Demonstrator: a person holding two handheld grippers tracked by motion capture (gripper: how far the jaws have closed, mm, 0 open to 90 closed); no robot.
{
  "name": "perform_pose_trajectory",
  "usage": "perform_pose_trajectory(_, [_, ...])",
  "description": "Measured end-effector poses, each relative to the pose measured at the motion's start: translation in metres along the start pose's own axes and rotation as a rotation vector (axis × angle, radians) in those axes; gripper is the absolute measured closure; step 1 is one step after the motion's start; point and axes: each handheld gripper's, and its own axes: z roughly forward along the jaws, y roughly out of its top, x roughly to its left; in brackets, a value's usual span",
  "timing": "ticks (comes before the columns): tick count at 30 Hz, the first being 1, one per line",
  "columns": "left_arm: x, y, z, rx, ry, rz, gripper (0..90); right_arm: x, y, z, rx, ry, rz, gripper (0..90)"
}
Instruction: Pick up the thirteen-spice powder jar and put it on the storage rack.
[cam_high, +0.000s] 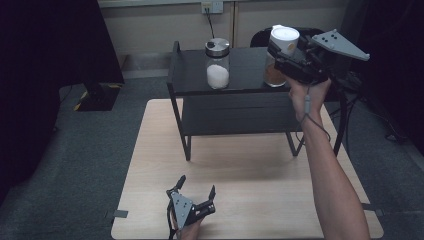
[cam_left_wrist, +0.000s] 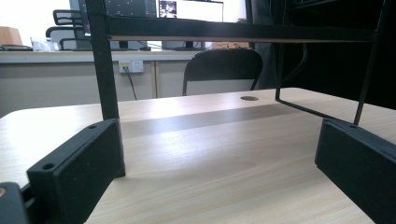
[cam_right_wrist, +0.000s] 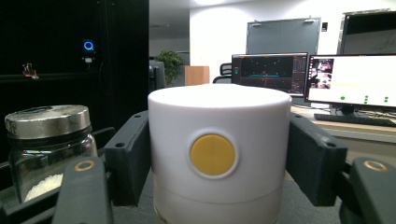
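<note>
A white-lidded jar (cam_high: 280, 55) of brown powder stands at the right end of the top shelf of a black metal rack (cam_high: 235, 95), which sits on the far half of a pale wooden table (cam_high: 150, 165). The right gripper (cam_high: 280, 56) reaches in level from the right, and its two black jaws are closed against opposite sides of the jar's wide white lid (cam_right_wrist: 218, 154). In the right gripper view, the lid sits between the jaws with a round yellow button (cam_right_wrist: 212, 155) facing the camera. To the jar's left on the same shelf, well apart from it, stands a glass jar with a metal lid (cam_high: 217, 64), partly filled with white grains.

The left gripper (cam_high: 196, 191) rests low on the near edge of the table, held by a hand at the bottom of the high view. Its jaws stand wide apart with nothing between them, pointing towards the rack's legs.

The grip is on the lid rather than the glass body, so the main risk appears to be the lid coming loose or slipping between the smooth jaws if the jar is lifted, dropping it onto the shelf. The jar also stands close to the shelf's right edge, so a sideways tug could tip it off. A swing to the left could knock the neighbouring glass jar.
</note>
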Motion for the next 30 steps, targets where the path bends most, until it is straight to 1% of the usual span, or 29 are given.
perform_pose_trajectory(2, [0.000,0.000,0.000,0.000,0.000,0.000,0.2,-0.001,-0.001,0.000,-0.002,0.004,0.002,27.9])
perform_pose_trajectory(3, [0.000,0.000,0.000,0.000,0.000,0.000,0.2,0.000,-0.001,0.001,0.005,0.003,-0.001,28.9])
perform_pose_trajectory(4, [0.000,0.000,0.000,0.000,0.000,0.000,0.2,0.001,-0.001,0.002,0.010,-0.002,-0.013,29.6])
perform_pose_trajectory(6, [0.000,0.000,0.000,0.000,0.000,0.000,0.2,0.000,-0.005,0.001,-0.007,0.003,-0.013,28.7])
perform_pose_trajectory(7, [0.000,0.000,0.000,0.000,0.000,0.000,0.2,-0.001,-0.008,0.001,-0.020,0.004,-0.012,23.1])
perform_pose_trajectory(8, [0.000,0.000,0.000,0.000,0.000,0.000,0.2,0.000,-0.009,0.001,-0.027,-0.004,-0.006,16.1])
perform_pose_trajectory(10, [0.000,0.000,0.000,0.000,0.000,0.000,0.1,0.000,-0.010,0.002,-0.032,-0.013,0.010,8.7])
perform_pose_trajectory(13, [0.000,0.000,0.000,0.000,0.000,0.000,0.1,0.005,-0.012,0.002,-0.052,-0.042,0.010,0.0])
perform_pose_trajectory(15, [0.000,0.000,0.000,0.000,0.000,0.000,0.1,0.007,-0.015,0.002,-0.075,-0.054,0.005,0.0])
perform_pose_trajectory(17, [0.000,0.000,0.000,0.000,0.000,0.000,0.1,0.007,-0.015,0.002,-0.078,-0.044,0.002,0.0])
perform_pose_trajectory(19, [0.000,0.000,0.000,0.000,0.000,0.000,0.1,0.007,-0.014,0.001,-0.071,-0.039,-0.005,0.0])
perform_pose_trajectory(30, [0.000,0.000,0.000,0.000,0.000,0.000,0.2,0.006,-0.018,-0.006,-0.056,-0.035,0.004,0.0])
